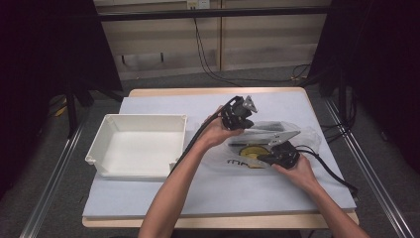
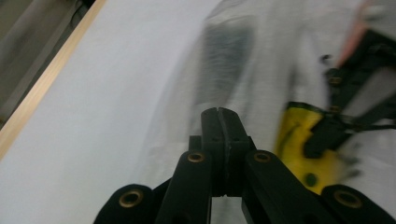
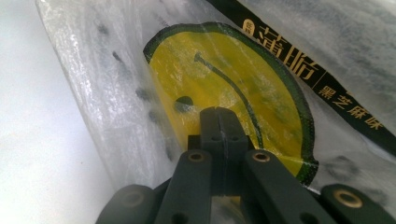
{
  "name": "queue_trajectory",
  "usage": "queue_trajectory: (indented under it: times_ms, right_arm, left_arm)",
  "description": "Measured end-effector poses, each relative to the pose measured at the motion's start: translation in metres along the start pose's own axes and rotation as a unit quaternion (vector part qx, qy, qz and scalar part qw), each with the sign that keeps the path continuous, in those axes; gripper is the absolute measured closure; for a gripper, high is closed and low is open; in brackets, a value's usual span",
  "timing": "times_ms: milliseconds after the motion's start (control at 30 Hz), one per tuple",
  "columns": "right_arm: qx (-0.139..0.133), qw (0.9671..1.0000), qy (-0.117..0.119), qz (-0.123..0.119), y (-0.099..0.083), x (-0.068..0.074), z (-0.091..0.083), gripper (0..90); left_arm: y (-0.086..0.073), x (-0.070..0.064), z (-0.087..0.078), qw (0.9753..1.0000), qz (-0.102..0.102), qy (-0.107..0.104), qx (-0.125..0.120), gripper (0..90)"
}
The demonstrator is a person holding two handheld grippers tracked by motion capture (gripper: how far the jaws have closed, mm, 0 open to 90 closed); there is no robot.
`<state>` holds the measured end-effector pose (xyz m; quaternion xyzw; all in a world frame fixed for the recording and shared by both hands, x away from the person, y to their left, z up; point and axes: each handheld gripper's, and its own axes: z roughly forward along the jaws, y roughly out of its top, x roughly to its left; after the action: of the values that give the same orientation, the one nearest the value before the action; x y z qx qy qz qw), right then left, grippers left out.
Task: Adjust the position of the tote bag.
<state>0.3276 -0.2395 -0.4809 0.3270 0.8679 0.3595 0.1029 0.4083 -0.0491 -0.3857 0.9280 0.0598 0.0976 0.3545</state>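
**Two closed grippers on a clear bag: keep the film taut, not torn**

High view: a clear plastic bag (image 1: 257,144) with a yellow round print lies on the grey worktop (image 1: 223,188), right of centre. A white empty bin (image 1: 141,144) stands well to its left. The left gripper (image 1: 237,115) is held at the bag's far left edge, raised a little off the worktop. The right gripper (image 1: 277,156) sits low on the bag's near side, just by the yellow print. From here I cannot tell how either pair of jaws stands.

Left gripper view: the left gripper's jaws are pressed together with no gap. The picture is blurred, and whether film is pinched between them I cannot tell. The other gripper (image 2: 345,116) shows farther off, over the yellow print (image 2: 303,144).

Right gripper view: the right gripper's (image 3: 219,116) jaws are likewise closed, tips on the film over the yellow print; a pinch of film seems likely but is not certain.

My judgement: the step is gripping the bag at two points, perhaps to lift or open it. Done well, both hands rise together and pull apart gently, so the thin film neither slips nor tears.
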Motion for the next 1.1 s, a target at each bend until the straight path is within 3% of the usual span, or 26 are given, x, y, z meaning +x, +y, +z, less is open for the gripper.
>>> queue_trajectory:
  times_ms: [133, 200, 300, 400, 533, 700, 833, 900, 1100]
  right_arm:
    - [-0.009, 1.0000, 0.001, 0.003, 0.000, 0.000, -0.001, 90.0]
    - [-0.016, 0.9999, 0.004, 0.003, 0.000, -0.001, -0.002, 90.0]
    - [-0.022, 0.9997, 0.004, 0.007, -0.002, -0.002, -0.004, 89.2]
    - [-0.027, 0.9996, 0.003, 0.006, -0.002, -0.001, -0.005, 87.5]
    - [-0.032, 0.9994, 0.007, 0.007, -0.001, -0.002, -0.006, 85.3]
    - [-0.033, 0.9994, 0.006, 0.009, -0.001, -0.003, -0.006, 83.6]
    - [-0.034, 0.9994, 0.007, 0.007, -0.001, -0.003, -0.005, 82.9]
    - [-0.032, 0.9994, 0.005, 0.009, -0.001, -0.003, -0.004, 82.9]
    - [-0.035, 0.9994, 0.004, 0.009, -0.001, -0.005, -0.004, 82.8]
  left_arm:
    - [-0.004, -0.024, 0.008, 0.9991, 0.028, -0.031, 0.004, 90.0]
    - [-0.005, -0.027, 0.012, 0.9991, 0.038, -0.019, -0.001, 88.2]
    - [-0.003, -0.018, 0.010, 0.9993, 0.025, -0.014, -0.024, 76.9]
    - [-0.007, -0.008, 0.016, 0.9992, 0.007, -0.029, -0.026, 69.2]
    - [-0.015, -0.001, 0.026, 0.9996, -0.003, -0.027, 0.000, 52.2]
    - [-0.015, -0.002, 0.034, 0.9998, 0.006, -0.018, 0.008, 43.5]
    - [-0.018, -0.003, 0.041, 0.9996, 0.014, -0.004, 0.025, 43.0]
    - [-0.018, -0.002, 0.041, 0.9998, 0.013, 0.001, 0.017, 45.4]
    - [-0.014, 0.004, 0.034, 0.9997, 0.013, -0.012, 0.017, 77.7]
